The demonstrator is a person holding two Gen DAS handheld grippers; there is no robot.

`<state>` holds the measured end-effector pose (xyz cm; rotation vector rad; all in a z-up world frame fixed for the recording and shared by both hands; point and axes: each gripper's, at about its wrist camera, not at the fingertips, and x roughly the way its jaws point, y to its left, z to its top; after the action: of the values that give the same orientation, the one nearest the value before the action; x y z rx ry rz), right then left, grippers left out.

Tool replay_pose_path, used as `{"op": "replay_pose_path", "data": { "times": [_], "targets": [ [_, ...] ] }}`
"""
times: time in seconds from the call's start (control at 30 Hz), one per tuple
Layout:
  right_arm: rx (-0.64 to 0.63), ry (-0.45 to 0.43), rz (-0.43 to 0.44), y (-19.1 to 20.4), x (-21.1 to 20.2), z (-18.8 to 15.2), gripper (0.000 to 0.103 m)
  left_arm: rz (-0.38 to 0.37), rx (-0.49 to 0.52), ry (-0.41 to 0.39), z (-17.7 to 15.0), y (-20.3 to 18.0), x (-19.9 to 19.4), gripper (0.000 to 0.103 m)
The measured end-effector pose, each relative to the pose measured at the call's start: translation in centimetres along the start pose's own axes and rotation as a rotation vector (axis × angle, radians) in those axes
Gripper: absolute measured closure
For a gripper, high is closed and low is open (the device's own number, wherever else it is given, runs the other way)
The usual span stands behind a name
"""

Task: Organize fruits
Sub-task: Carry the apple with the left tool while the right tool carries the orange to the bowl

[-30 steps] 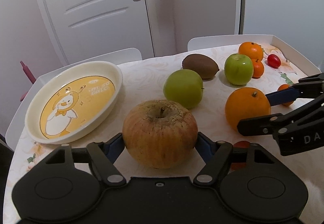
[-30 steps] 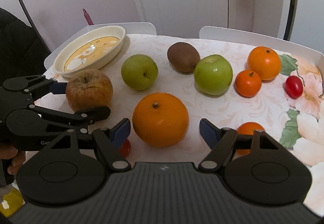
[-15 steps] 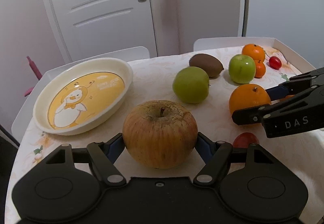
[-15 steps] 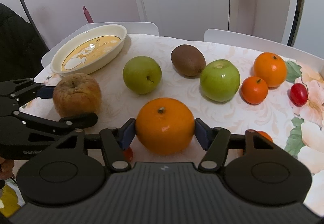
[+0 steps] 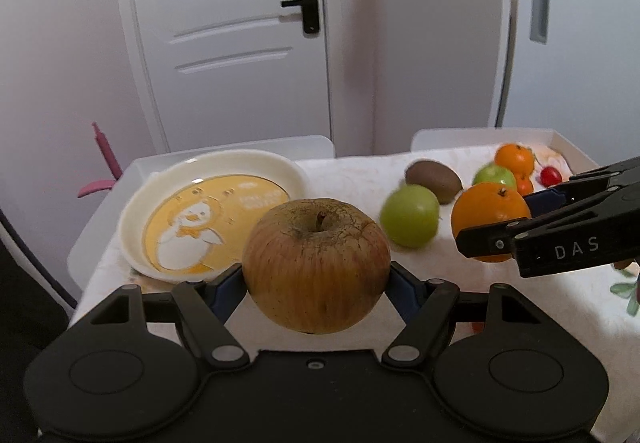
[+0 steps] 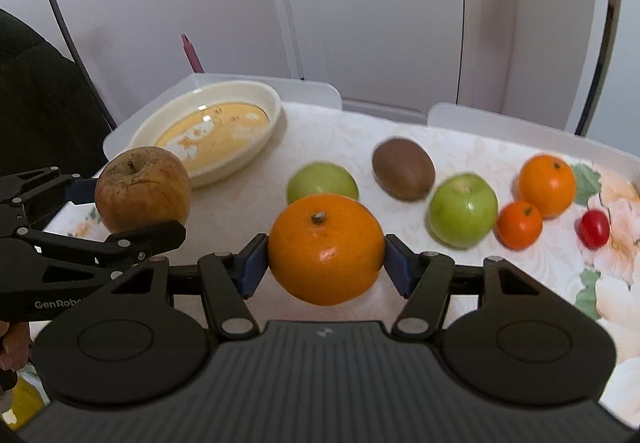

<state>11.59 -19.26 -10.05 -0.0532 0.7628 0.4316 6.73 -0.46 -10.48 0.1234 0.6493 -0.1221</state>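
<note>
The left gripper (image 5: 316, 283) is clamped on the brown apple (image 5: 316, 267), carried clear of the table (image 5: 352, 171). The right gripper (image 6: 325, 265) is clamped on the large orange (image 6: 326, 249), likewise raised. Both pads press at the widest part of the fruit; keep that pressure steady and the fruit level, since round skins can roll out of a flat grip.

The likely destination is the duck plate (image 5: 160, 179), just beyond the apple at the table's left end and holding no fruit. Lower the apple in first, then the orange beside it, keeping the two grippers apart.

Farther out on the table lie a green apple (image 6: 322, 181), a kiwi (image 6: 403, 175), a second green apple (image 6: 463, 209), two smaller oranges and a cherry tomato (image 6: 595, 229); none blocks the path to the plate.
</note>
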Motion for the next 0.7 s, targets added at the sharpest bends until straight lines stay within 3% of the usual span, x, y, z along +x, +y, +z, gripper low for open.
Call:
{"op": "replay_pose_path", "data": {
  "times": [0.33,0.7],
  "targets": [
    [-0.011,-0.02,0.023,3.1,0.0,4.3,0.027,0.048,-0.045,-0.009,3.1,4.8,-1.3,0.025],
    [-0.006,-0.022,0.044,6.0,3.6,9.2,0.027,0.049,-0.053,0.019,6.2,10.1,2.2,0.025]
  ]
}}
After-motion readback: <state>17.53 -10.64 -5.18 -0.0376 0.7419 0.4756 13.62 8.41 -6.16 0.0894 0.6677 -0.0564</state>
